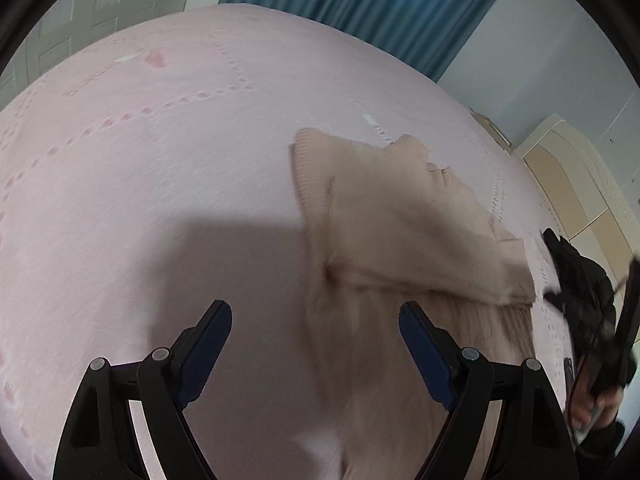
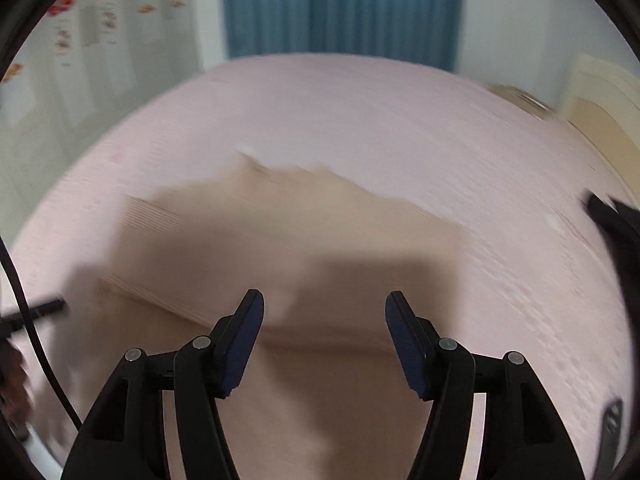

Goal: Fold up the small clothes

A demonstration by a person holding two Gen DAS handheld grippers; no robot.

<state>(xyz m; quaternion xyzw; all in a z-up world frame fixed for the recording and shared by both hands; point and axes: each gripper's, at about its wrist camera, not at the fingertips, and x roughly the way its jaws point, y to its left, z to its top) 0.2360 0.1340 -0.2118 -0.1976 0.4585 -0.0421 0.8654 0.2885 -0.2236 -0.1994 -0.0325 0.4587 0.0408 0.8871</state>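
A beige ribbed knit garment (image 1: pixel 392 220) lies on the pink bed sheet (image 1: pixel 160 160), partly folded, with one part laid over the rest. My left gripper (image 1: pixel 316 312) is open and empty, hovering over the garment's left edge. In the right wrist view the same garment (image 2: pixel 280 248) shows blurred. My right gripper (image 2: pixel 324 304) is open and empty above its near part. The right gripper also shows as a black shape at the right edge of the left wrist view (image 1: pixel 600 320).
A black garment (image 2: pixel 616 224) lies at the right on the sheet. Blue curtains (image 1: pixel 360 4) hang beyond the bed. A cream cabinet (image 1: pixel 580 176) stands at the right. A black cable (image 2: pixel 24 320) and a hand show at the left edge.
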